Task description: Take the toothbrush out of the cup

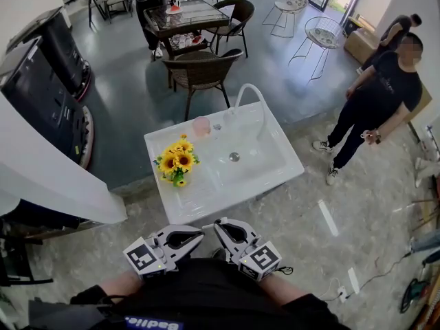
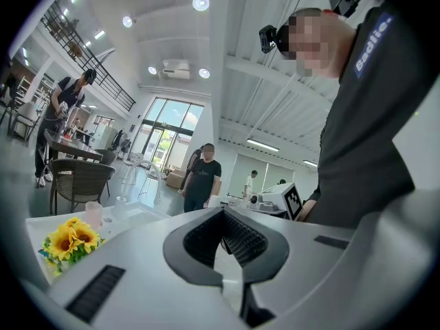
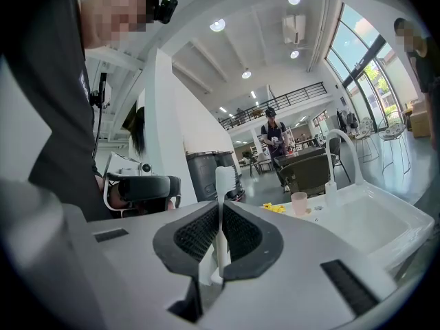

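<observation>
A pink cup (image 1: 201,126) stands at the back edge of the white sink table (image 1: 271,177), left of the faucet (image 1: 251,91). The cup (image 3: 299,203) also shows in the right gripper view and, small, the cup (image 2: 93,214) in the left gripper view. Both grippers hover close to my body, short of the table's near edge. My right gripper (image 1: 217,225) (image 3: 220,208) is shut on a white toothbrush (image 3: 223,184), which stands upright between its pads with the bristle head on top. My left gripper (image 1: 201,232) (image 2: 221,215) is shut with nothing in it.
A bunch of sunflowers (image 1: 177,160) lies on the table's left side, beside the basin. A person in black (image 1: 378,95) stands to the right of the table. Wicker chairs (image 1: 199,71) and a dark table are behind it. A white counter (image 1: 55,184) juts in at left.
</observation>
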